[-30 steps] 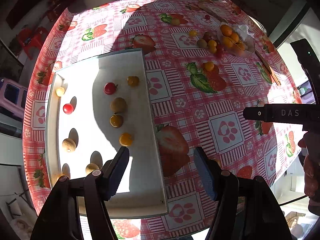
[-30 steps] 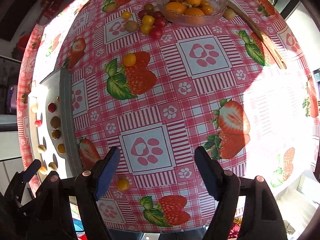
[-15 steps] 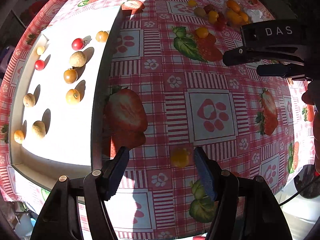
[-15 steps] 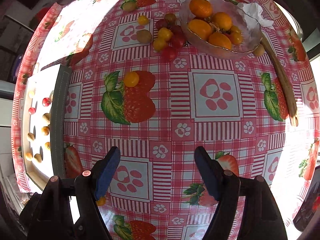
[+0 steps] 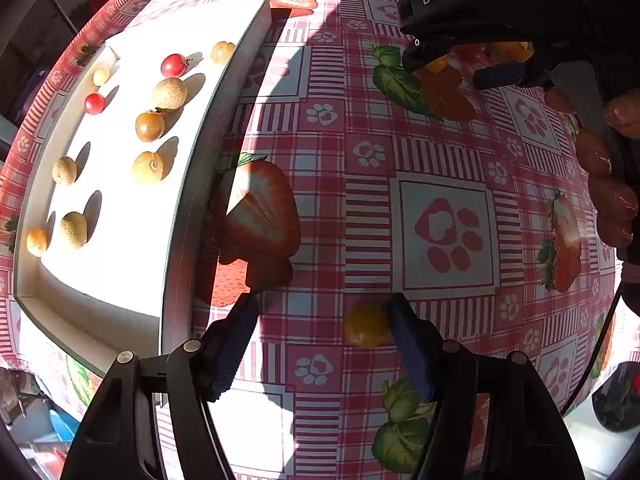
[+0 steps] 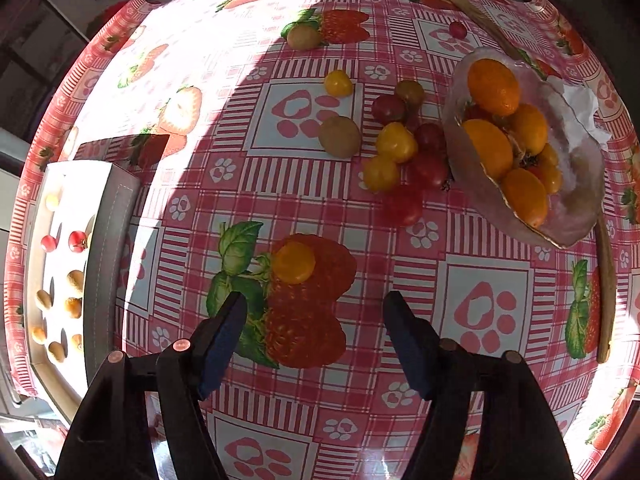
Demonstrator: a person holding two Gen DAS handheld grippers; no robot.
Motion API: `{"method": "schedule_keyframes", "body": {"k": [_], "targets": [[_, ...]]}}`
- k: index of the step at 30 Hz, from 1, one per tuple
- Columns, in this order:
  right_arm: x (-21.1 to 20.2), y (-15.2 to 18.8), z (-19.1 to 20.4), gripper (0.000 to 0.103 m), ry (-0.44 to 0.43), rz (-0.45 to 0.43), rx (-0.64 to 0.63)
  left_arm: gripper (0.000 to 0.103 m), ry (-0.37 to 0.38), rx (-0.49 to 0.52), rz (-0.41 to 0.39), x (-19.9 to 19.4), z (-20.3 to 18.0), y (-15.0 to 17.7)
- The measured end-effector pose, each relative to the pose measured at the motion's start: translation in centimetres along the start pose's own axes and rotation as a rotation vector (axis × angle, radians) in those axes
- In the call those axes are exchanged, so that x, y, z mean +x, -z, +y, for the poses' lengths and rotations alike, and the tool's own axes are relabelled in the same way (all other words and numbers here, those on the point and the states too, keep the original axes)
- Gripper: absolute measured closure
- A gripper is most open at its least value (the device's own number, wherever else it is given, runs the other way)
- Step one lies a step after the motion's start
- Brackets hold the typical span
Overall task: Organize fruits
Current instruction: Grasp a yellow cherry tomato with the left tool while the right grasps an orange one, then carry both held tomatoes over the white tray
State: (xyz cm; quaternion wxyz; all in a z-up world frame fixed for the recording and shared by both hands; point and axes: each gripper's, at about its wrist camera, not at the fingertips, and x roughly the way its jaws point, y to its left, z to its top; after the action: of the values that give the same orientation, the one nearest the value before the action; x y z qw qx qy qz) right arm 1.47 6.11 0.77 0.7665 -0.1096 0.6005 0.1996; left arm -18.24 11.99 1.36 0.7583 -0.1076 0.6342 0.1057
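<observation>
Pointing straight down at the counter (image 5: 440, 128), left hand-held gripper (image 5: 320, 324) spread fairly wide over the strawberry-print cloth. Between its pads, a small yellow tomato (image 5: 366, 326), lying on the cloth and tucked right against the right-hand pad (image 5: 408, 340); well apart from the left-hand pad, so not clamped. To the left in this view, a white tray (image 5: 176, 280) in hard sunlight, carrying a scatter of sorted fruit: two red cherry tomatoes (image 5: 174, 65), brownish round fruits (image 5: 169, 93) and amber ones (image 5: 149, 125), each apart from its neighbours.

Over to the right wrist view: right hand-held gripper (image 6: 314, 320) tilted steeply down, jaws just closing in a little but parted, nothing between the pads. Just beyond the tips, an orange-yellow tomato (image 6: 293, 262) sitting on a printed strawberry, not touched. Farther off and to the right, a loose cluster of yellow and red tomatoes (image 6: 400, 160) with a brown round fruit (image 6: 339, 137) beside it. Touching that heap on the right, a glass bowl (image 6: 576, 216) piled with orange fruits (image 6: 493, 86). Tray at far left of this view (image 6: 108, 240).

In the left wrist view, upper right, the other gripper in shadow above the counter, and fingers of a hand (image 5: 612, 196) at the right edge.
</observation>
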Motion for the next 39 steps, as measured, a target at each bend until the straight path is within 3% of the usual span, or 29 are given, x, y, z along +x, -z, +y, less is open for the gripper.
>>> {"method": "schedule_keyframes", "body": {"k": [7, 11, 19, 22, 30, 39], "targets": [[1.0, -2.3, 2.0, 0.042, 0.035, -0.035, -0.046, 0.035, -0.016, 0.002, 0.0, 0.3, -0.6, -0.2], [1.3, -3.4, 2.6, 0.079, 0.046, -0.05, -0.059, 0.035, -0.024, 0.01, 0.005, 0.2, -0.9, -0.6], [0.6, -3.3, 0.3, 0.079, -0.008, -0.018, 0.001, 0.052, -0.006, 0.054, 0.033, -0.1, -1.8, -0.1], [0.2, -2.8, -0.5, 0.079, -0.025, -0.009, 0.026, 0.082, 0.018, 0.093, 0.029, -0.3, -2.2, -0.2], [-1.7, -0.5, -2.6, 0.079, -0.076, 0.008, 0.101, 0.082, 0.106, 0.079, 0.05, -1.5, -1.5, -2.1], [-4.6, 3.3, -4.8, 0.079, -0.104, 0.027, 0.164, 0.082, 0.129, 0.089, 0.028, -4.3, -0.1, -4.0]]}}
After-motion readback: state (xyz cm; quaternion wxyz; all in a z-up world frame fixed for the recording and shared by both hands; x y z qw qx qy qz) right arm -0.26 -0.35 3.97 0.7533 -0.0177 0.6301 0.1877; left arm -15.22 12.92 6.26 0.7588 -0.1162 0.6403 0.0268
